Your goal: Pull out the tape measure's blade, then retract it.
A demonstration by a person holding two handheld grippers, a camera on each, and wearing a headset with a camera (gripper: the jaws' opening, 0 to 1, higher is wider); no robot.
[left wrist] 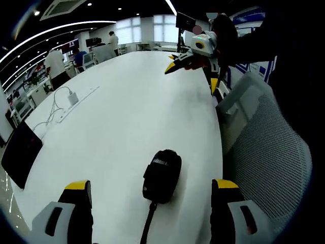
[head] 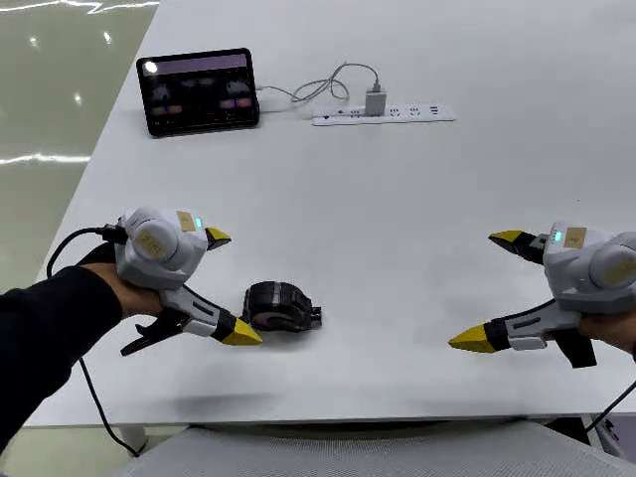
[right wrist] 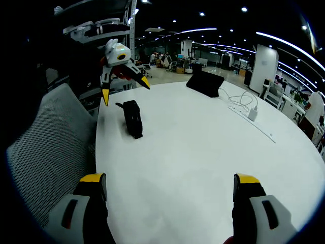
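Our grey, yellow-tipped left gripper (head: 231, 286) has its jaws apart, with the round black tape measure (head: 281, 306) lying just ahead of them. Our right gripper (head: 489, 288), also spread, is well apart.

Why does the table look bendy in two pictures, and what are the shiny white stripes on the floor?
Left gripper view and right gripper view: fisheye lenses bend the edge of the white table into a curve. Head view: its edges look straight, the floor shows glare streaks from lights, and the tape measure is sharp with a soft shadow.
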